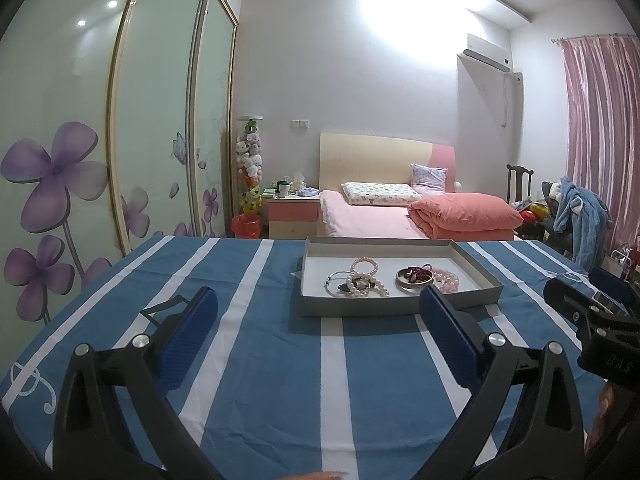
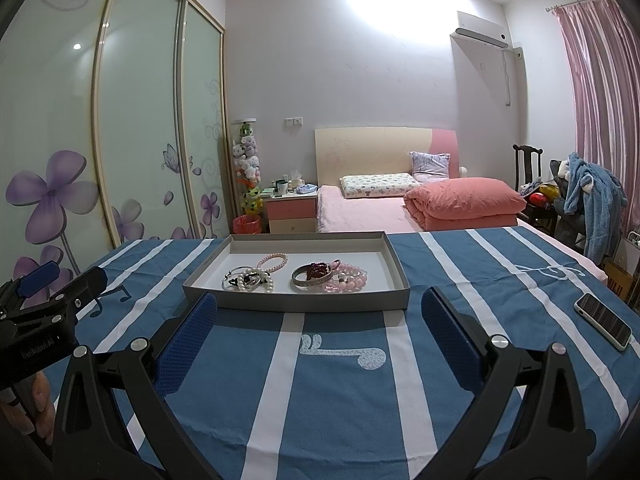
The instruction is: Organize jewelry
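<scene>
A shallow grey tray (image 1: 400, 305) (image 2: 296, 300) sits on the blue-and-white striped tablecloth. In it lie a pink pearl bracelet (image 1: 364, 267) (image 2: 273, 262), a tangle of white pearls and a silver bangle (image 1: 356, 284) (image 2: 248, 280), a silver bangle with a dark red bracelet inside (image 1: 414, 277) (image 2: 313, 274) and pink bead bracelets (image 1: 448, 280) (image 2: 348, 280). My left gripper (image 1: 318, 312) is open and empty, just short of the tray's near wall. My right gripper (image 2: 319, 312) is open and empty, also just short of the tray.
A phone (image 2: 604, 325) lies on the cloth at the right. The right gripper's body (image 1: 592, 316) shows at the right of the left wrist view; the left gripper's body (image 2: 44, 308) at the left of the right wrist view. A bed (image 1: 400, 212) stands beyond the table.
</scene>
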The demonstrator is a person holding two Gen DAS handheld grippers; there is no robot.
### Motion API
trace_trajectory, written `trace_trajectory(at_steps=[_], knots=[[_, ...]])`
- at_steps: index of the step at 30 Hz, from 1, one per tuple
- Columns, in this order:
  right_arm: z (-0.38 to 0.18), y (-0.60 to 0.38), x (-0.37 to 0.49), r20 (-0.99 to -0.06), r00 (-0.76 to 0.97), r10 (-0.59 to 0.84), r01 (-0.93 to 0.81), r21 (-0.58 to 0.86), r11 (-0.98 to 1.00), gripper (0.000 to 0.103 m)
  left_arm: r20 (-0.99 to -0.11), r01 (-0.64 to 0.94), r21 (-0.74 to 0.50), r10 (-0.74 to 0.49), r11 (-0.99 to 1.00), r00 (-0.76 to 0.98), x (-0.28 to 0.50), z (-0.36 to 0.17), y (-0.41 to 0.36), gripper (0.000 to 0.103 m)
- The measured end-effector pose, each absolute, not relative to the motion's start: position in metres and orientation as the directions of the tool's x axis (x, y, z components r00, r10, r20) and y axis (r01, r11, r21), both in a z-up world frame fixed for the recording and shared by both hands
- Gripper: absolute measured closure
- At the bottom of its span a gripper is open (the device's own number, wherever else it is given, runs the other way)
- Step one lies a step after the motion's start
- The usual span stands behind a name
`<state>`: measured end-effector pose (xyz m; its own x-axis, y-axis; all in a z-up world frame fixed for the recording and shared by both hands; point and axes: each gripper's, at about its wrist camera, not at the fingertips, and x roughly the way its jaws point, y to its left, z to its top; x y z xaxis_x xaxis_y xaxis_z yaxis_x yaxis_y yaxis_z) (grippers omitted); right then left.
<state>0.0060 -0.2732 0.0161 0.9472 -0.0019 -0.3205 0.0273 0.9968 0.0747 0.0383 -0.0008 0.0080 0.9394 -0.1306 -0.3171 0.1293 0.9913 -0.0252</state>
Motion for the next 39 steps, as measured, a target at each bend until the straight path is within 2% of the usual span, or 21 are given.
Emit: trace_trajectory(at_steps=[39], knots=[[0.0123,-0.2689,0.0044,-0.333,0.943,0.006,0.022,0.079,0.997,0.002,-0.333,0.115,-0.02,-0.115,0.993,0.936,0.0452,0.0064,0.0003,0.004]])
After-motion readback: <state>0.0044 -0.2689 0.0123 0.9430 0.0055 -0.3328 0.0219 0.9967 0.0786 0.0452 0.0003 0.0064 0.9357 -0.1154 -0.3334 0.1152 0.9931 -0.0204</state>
